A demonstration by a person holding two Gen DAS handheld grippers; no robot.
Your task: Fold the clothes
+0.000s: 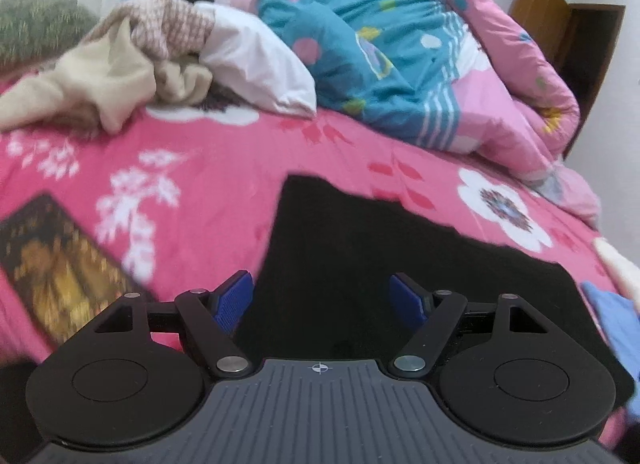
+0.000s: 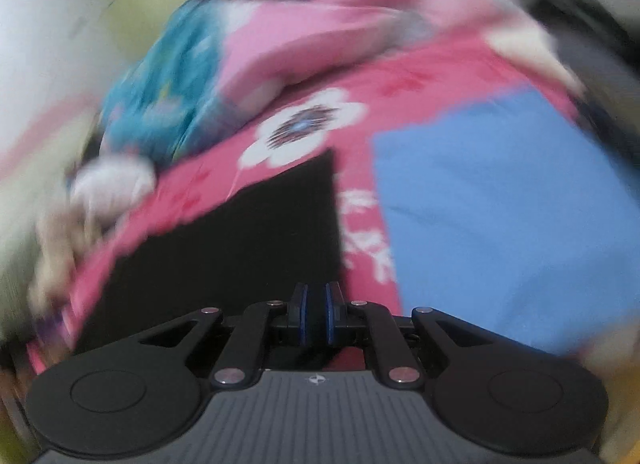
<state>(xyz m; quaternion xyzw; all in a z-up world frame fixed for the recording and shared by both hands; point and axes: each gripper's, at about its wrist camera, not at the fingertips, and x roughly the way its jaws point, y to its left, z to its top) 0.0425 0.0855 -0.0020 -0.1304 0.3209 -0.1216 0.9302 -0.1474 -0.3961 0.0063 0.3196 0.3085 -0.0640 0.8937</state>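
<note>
A bed (image 1: 224,168) covered by a pink floral sheet carries a bunched blue-and-pink quilt (image 1: 372,64) at its far side, with a white pillow (image 1: 260,64) and a heap of beige clothes (image 1: 100,76) beside it. A black garment (image 1: 360,256) lies flat on the sheet near the front edge, a folded light-blue garment (image 2: 508,224) just to its right. The left tongs (image 1: 321,298) hover released above the black cloth, gripping nothing. The right tongs (image 2: 316,314), amid motion blur, are clenched on the black garment's edge
</note>
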